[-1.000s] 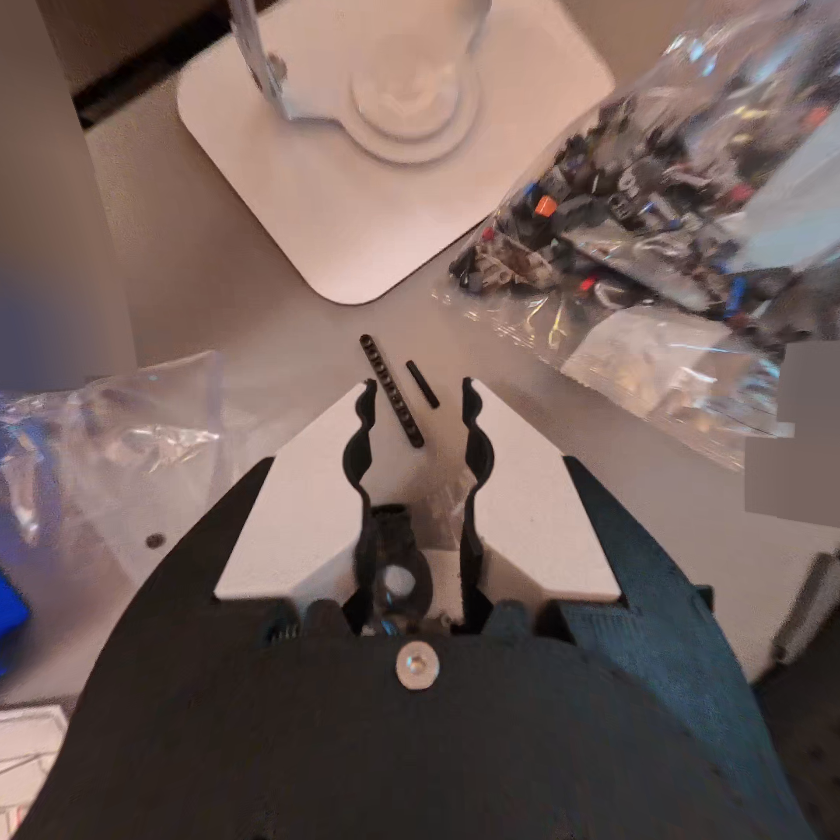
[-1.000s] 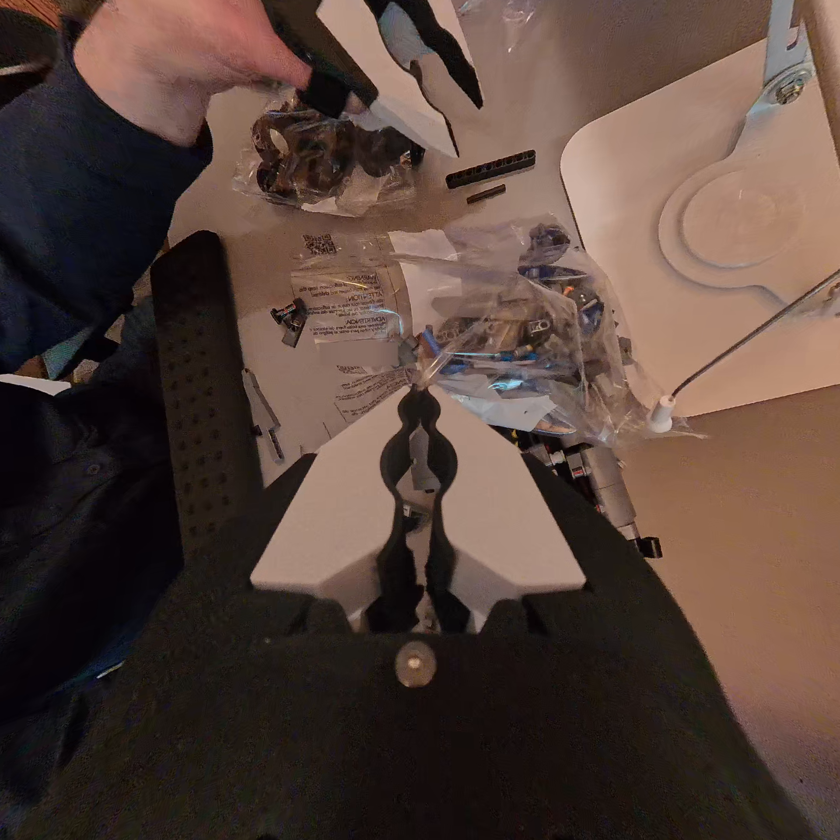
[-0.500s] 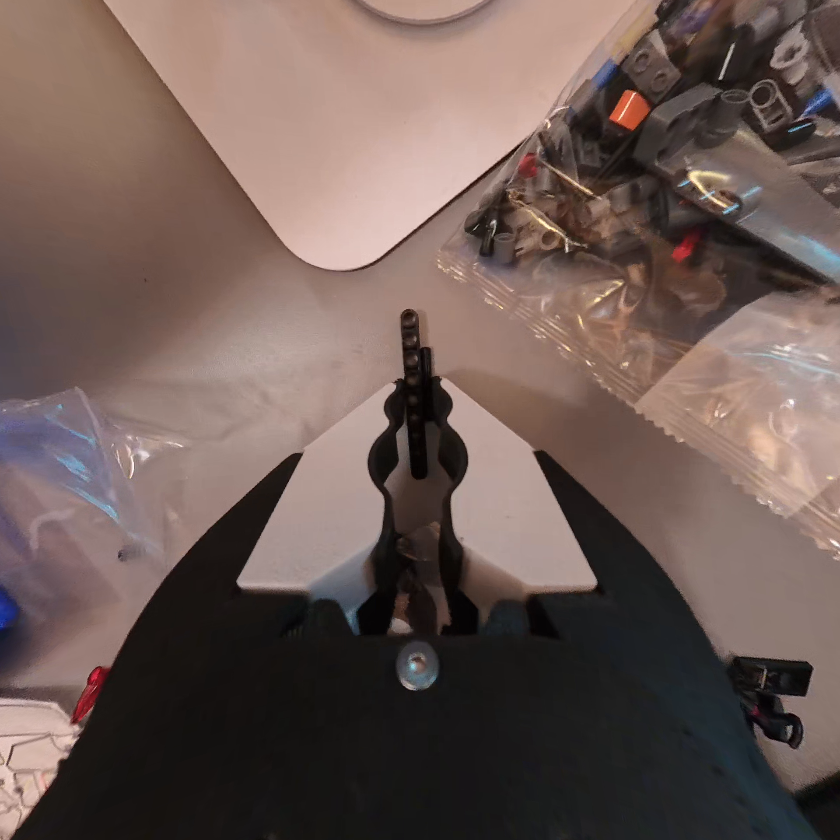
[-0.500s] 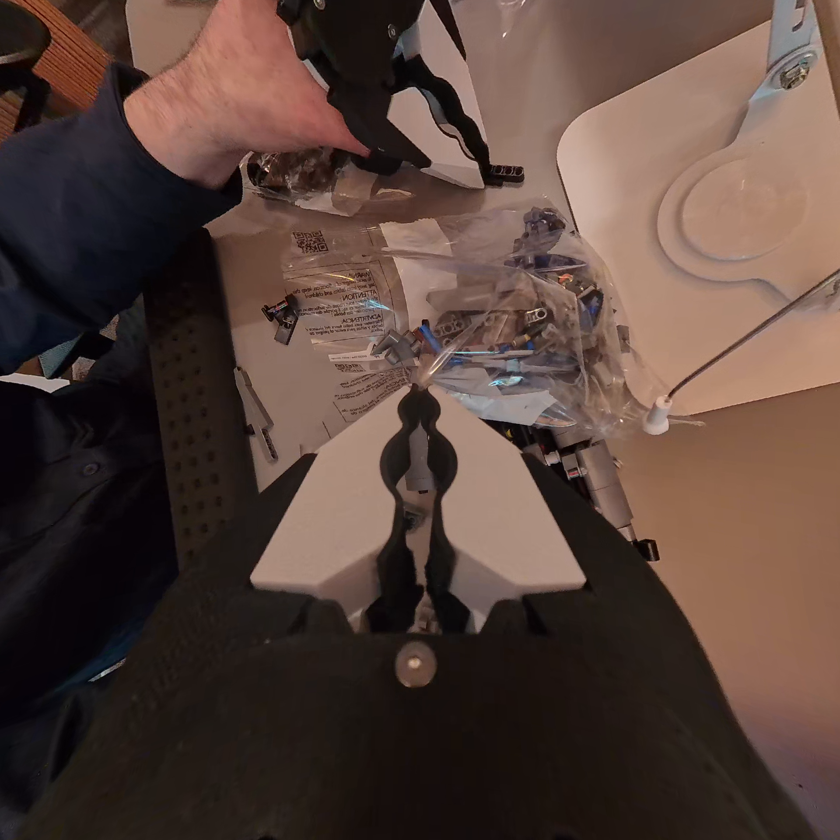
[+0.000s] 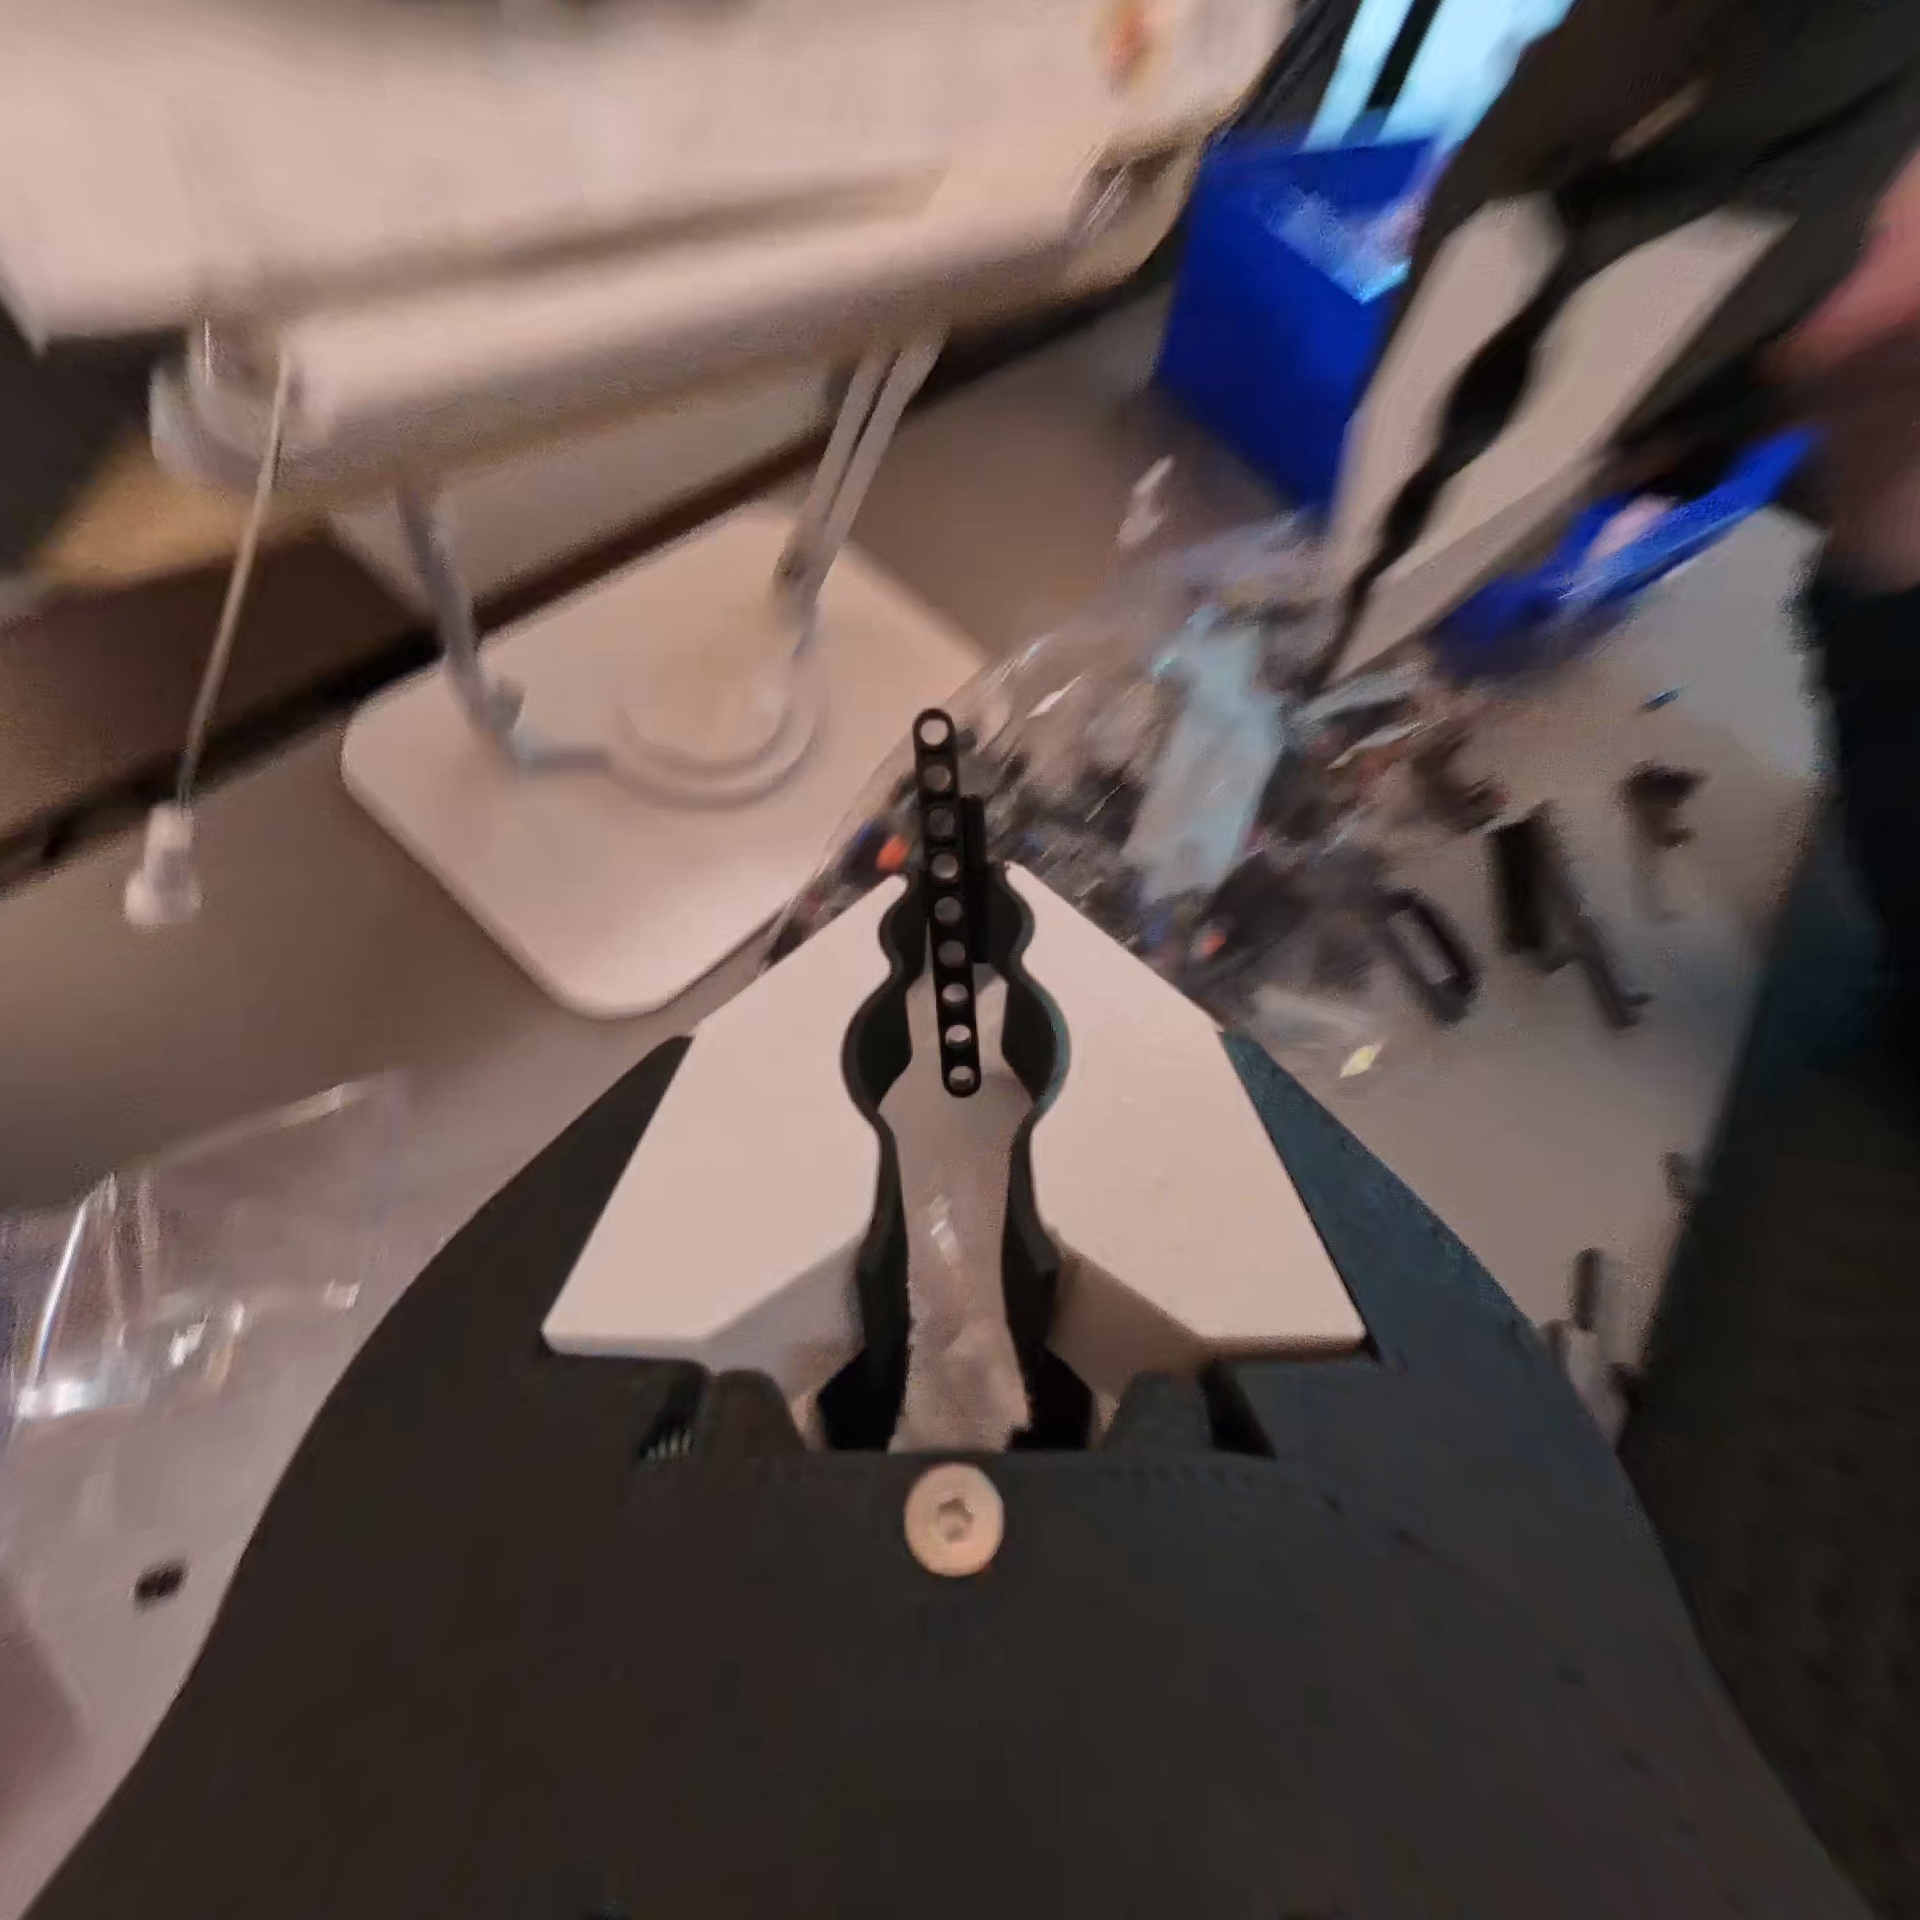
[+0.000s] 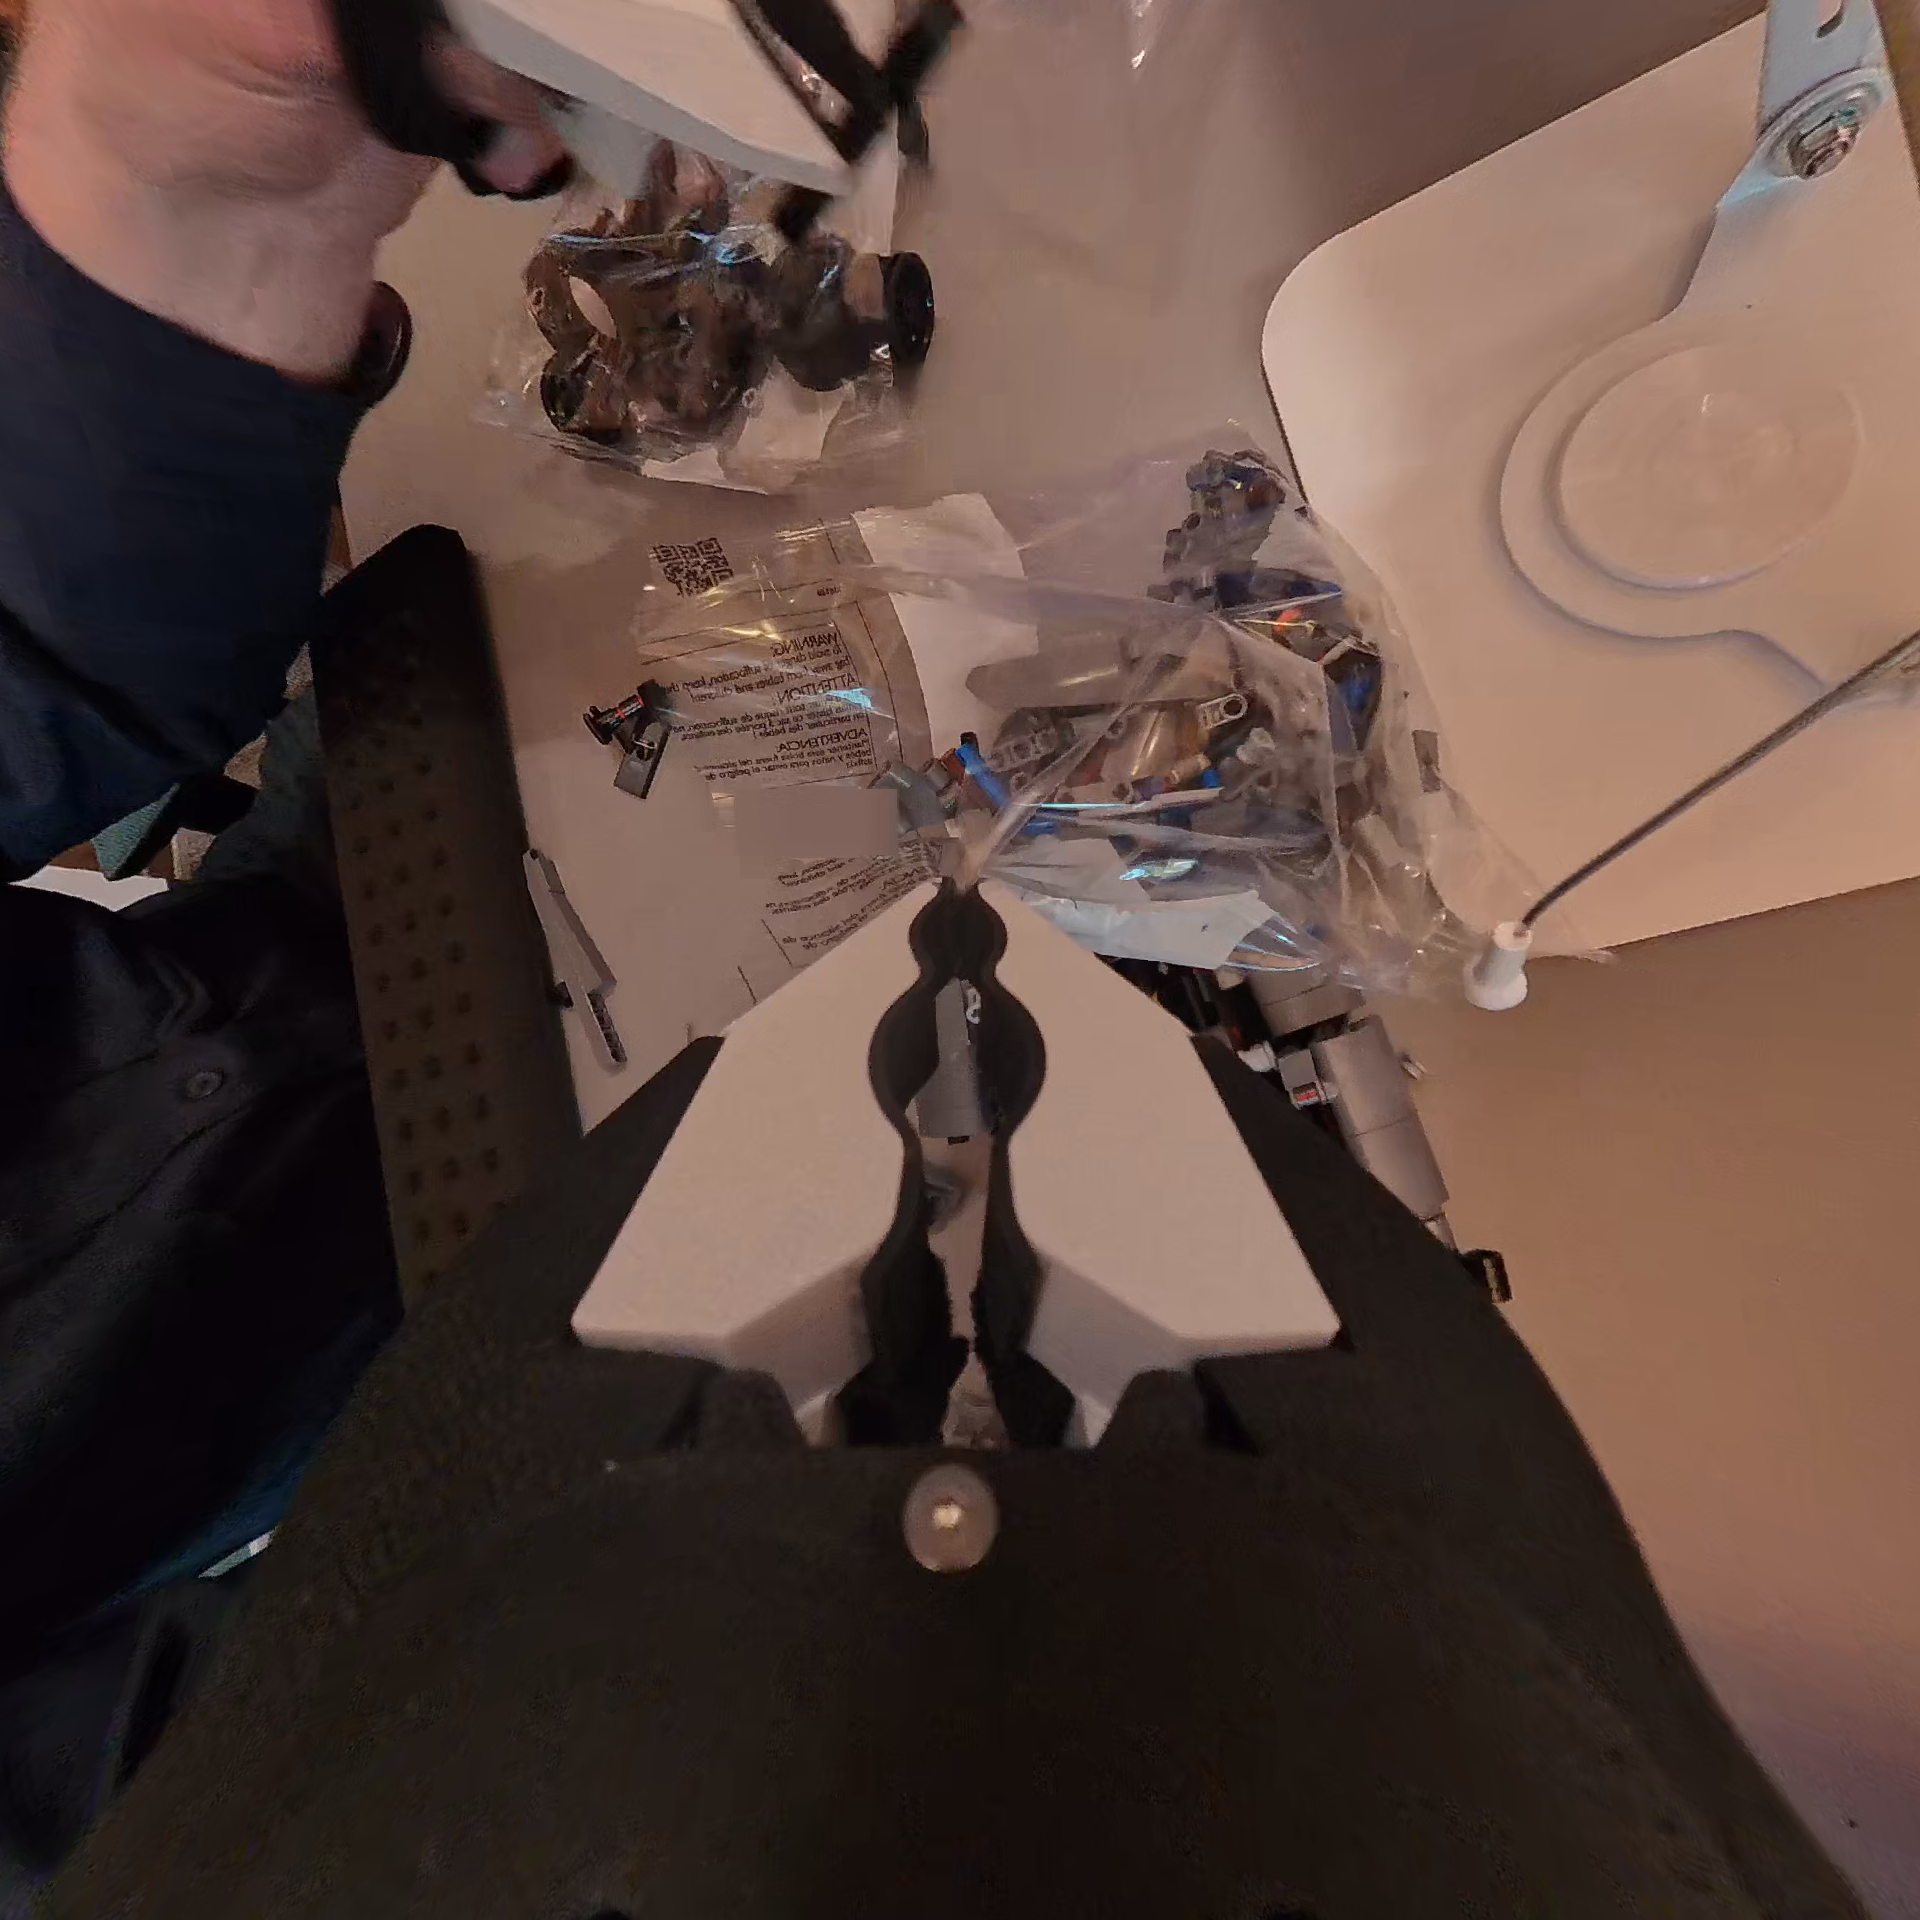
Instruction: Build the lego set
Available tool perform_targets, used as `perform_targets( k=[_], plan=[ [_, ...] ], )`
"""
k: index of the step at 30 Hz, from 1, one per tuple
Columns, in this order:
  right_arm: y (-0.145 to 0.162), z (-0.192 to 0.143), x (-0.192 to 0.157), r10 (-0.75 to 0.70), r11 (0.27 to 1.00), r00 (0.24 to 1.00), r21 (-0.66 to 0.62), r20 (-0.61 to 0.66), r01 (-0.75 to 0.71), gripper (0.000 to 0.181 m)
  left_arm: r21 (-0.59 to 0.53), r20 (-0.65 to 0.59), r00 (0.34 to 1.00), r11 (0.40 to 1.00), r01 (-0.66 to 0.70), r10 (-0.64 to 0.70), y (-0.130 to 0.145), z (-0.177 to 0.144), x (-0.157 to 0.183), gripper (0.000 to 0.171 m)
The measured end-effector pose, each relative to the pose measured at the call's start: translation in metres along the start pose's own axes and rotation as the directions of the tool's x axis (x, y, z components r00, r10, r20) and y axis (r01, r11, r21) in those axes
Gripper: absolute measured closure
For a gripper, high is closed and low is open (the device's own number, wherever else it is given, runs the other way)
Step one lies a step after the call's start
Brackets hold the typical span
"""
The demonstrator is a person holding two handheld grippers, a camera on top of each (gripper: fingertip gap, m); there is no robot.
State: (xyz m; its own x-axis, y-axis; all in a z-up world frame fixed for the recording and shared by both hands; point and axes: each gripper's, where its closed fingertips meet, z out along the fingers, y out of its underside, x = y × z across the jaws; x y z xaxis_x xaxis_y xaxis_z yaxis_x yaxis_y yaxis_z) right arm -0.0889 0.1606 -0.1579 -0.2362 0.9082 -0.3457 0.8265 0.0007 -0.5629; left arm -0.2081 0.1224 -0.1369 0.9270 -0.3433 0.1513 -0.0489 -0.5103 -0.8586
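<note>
My left gripper [image 5: 954, 888] is shut on a long black holed beam [image 5: 945, 831] and a short black axle [image 5: 977, 862] pressed beside it, held upright above the table. It also shows, blurred, at the top of the right wrist view [image 6: 842, 104], held by a hand [image 6: 208, 208]. My right gripper [image 6: 958, 902] is shut on a pinch of the clear bag of mixed lego parts [image 6: 1195, 727]. In the left wrist view the right gripper [image 5: 1455, 436] stands at the upper right over that bag [image 5: 1195, 810].
A white stand base [image 6: 1558, 416] lies behind the bag. A smaller bag of dark wheels [image 6: 717, 322] sits at the far left. A black perforated strip [image 6: 416, 883], a grey beam [image 6: 571, 956], a small black piece [image 6: 629, 727] and a grey assembly [image 6: 1351, 1081] lie nearby. A blue box [image 5: 1278, 312] stands behind.
My left gripper closed on the black beam and axle on the table and lifted them up. My right gripper stayed shut on the bag, hardly moving.
</note>
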Motion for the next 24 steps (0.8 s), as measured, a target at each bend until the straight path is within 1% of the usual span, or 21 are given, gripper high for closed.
perform_targets(
  k=[2, 4, 5, 6, 7, 9, 12, 14, 15, 16, 18, 19, 20, 21, 22, 23, 24],
  plan=[
    [-0.001, 0.001, 0.0, -0.001, 1.0, 1.0, -0.001, 0.0, 0.001, 0.181, 0.117, -0.036, 0.996, 0.99, -0.081, 0.086, -0.035, -0.014, 0.033, 0.163],
    [-0.001, 0.002, -0.001, 0.0, 1.0, 1.0, 0.002, 0.003, 0.0, 0.181, 0.209, -0.105, 0.98, 0.967, -0.147, 0.171, -0.059, -0.023, 0.077, 0.163],
    [-0.002, 0.001, -0.002, 0.0, 1.0, 1.0, 0.004, 0.007, 0.0, 0.181, 0.224, -0.107, 0.972, 0.957, -0.182, 0.21, -0.064, -0.02, 0.094, 0.164],
    [-0.002, 0.001, -0.003, -0.001, 1.0, 1.0, 0.008, 0.011, 0.001, 0.181, 0.217, -0.115, 0.961, 0.95, -0.223, 0.252, -0.062, -0.012, 0.11, 0.163],
    [-0.003, 0.0, -0.004, -0.001, 1.0, 1.0, 0.012, 0.013, 0.001, 0.181, 0.17, -0.112, 0.952, 0.95, -0.262, 0.283, -0.052, 0.001, 0.12, 0.163],
    [-0.003, -0.001, -0.007, -0.005, 1.0, 1.0, 0.014, 0.014, 0.004, 0.181, 0.074, -0.077, 0.945, 0.947, -0.314, 0.319, -0.03, 0.026, 0.122, 0.163],
    [-0.004, -0.003, -0.01, -0.012, 1.0, 1.0, 0.016, 0.016, 0.011, 0.181, -0.045, 0.04, 0.94, 0.941, -0.336, 0.338, -0.006, 0.048, 0.097, 0.163],
    [-0.004, -0.005, -0.011, -0.018, 1.0, 1.0, 0.02, 0.018, 0.017, 0.181, -0.213, 0.161, 0.892, 0.898, -0.385, 0.421, 0.014, 0.058, 0.069, 0.163],
    [-0.005, -0.005, -0.011, -0.018, 1.0, 1.0, 0.022, 0.015, 0.018, 0.181, -0.272, 0.17, 0.885, 0.884, -0.381, 0.434, 0.022, 0.062, 0.063, 0.163],
    [-0.005, -0.005, -0.01, -0.017, 1.0, 1.0, 0.024, 0.011, 0.017, 0.181, -0.281, 0.162, 0.882, 0.877, -0.389, 0.443, 0.023, 0.066, 0.064, 0.161],
    [-0.006, -0.007, -0.01, -0.017, 0.999, 1.0, 0.033, 0.012, 0.017, 0.181, -0.286, 0.197, 0.857, 0.864, -0.414, 0.476, 0.016, 0.063, 0.058, 0.145],
    [-0.006, -0.008, -0.009, -0.015, 0.999, 1.0, 0.037, 0.013, 0.015, 0.181, -0.252, 0.178, 0.871, 0.877, -0.409, 0.458, 0.011, 0.06, 0.062, 0.143],
    [-0.006, -0.009, -0.008, -0.013, 0.999, 1.0, 0.042, 0.013, 0.013, 0.181, -0.196, 0.147, 0.886, 0.891, -0.409, 0.439, 0.003, 0.055, 0.07, 0.14],
    [-0.006, -0.011, -0.008, -0.011, 0.999, 1.0, 0.049, 0.012, 0.011, 0.181, -0.155, 0.145, 0.888, 0.897, -0.415, 0.436, -0.003, 0.049, 0.073, 0.137],
    [-0.007, -0.012, -0.007, -0.01, 0.998, 1.0, 0.057, 0.013, 0.009, 0.181, -0.148, 0.142, 0.885, 0.894, -0.424, 0.443, -0.004, 0.041, 0.075, 0.134],
    [-0.007, -0.014, -0.007, -0.009, 0.998, 1.0, 0.062, 0.014, 0.008, 0.181, -0.152, 0.131, 0.881, 0.887, -0.435, 0.454, -0.001, 0.033, 0.077, 0.128],
    [-0.007, -0.015, -0.007, -0.009, 0.998, 1.0, 0.068, 0.015, 0.008, 0.181, -0.157, 0.146, 0.869, 0.878, -0.452, 0.473, 0.003, 0.023, 0.075, 0.128]
  ],
)
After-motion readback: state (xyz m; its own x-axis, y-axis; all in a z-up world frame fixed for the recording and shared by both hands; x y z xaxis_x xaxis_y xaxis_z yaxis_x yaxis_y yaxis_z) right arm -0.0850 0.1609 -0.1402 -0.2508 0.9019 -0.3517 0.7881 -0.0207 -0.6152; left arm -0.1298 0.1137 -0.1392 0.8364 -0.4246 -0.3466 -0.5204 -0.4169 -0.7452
